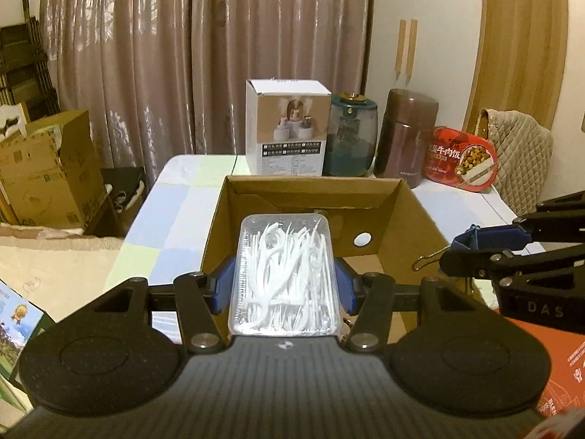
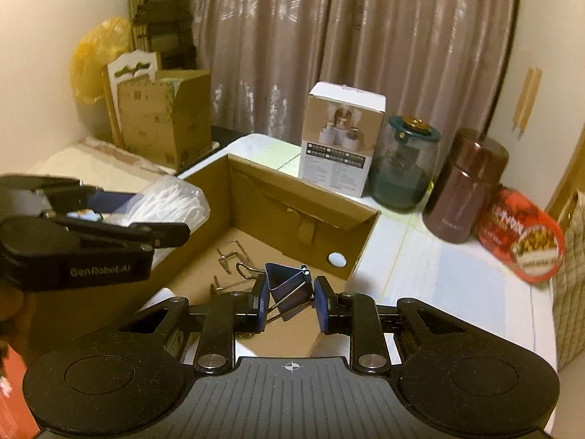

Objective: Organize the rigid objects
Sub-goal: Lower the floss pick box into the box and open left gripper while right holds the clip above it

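Clear box of floss picks (image 1: 283,274), centre frame, clamped in the left hand-held gripper (image 1: 283,289) over the cardboard box (image 1: 219,226). Binder clip (image 2: 289,285) pinched in the right hand-held gripper (image 2: 290,301), lower centre. Step: carrying both in. Next, likely: lower, release inside, clear of the loose clips (image 2: 228,254).

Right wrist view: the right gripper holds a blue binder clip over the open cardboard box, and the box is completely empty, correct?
Not empty. The right wrist view shows metal wire clips lying on the floor of the open cardboard box. The right gripper does hold the blue binder clip over it.
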{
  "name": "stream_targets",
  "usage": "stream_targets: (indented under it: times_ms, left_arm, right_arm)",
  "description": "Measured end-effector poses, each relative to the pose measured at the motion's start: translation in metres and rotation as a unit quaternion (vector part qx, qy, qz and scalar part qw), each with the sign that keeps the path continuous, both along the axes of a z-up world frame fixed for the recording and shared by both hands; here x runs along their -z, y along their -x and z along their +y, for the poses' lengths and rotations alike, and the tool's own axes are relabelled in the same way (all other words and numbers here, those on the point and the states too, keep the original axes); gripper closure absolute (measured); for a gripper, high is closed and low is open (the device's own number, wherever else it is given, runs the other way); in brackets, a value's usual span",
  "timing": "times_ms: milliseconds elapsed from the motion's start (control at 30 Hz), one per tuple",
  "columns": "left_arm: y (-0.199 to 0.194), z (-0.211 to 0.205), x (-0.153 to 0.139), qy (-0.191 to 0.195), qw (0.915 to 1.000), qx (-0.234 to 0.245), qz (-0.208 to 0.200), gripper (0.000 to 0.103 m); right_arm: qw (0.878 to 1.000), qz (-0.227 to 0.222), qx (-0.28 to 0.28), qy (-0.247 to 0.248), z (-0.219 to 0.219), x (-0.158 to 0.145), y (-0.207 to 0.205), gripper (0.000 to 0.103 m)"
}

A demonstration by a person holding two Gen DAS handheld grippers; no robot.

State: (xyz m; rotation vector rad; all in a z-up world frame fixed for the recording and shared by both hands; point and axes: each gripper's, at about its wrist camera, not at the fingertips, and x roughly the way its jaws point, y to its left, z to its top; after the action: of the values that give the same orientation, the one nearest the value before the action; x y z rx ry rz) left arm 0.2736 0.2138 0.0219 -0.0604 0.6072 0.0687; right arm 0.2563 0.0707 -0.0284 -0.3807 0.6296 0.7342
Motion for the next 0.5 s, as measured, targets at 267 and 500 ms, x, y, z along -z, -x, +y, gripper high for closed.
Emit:
stream_targets:
  times_ms: [267, 500]
  left_arm:
    - [-0.007, 0.012, 0.004, 0.023, 0.9997, -0.003, 0.009, 0.052]
    - [-0.018, 0.011, 0.008, 0.021, 0.9996, 0.004, 0.016, 0.052]
  right_arm:
    - [0.999, -0.014, -0.038, 0.036, 0.014, 0.021, -0.010, 0.081]
    - [0.998, -0.010, -0.036, 0.042, 0.020, 0.033, -0.020, 0.081]
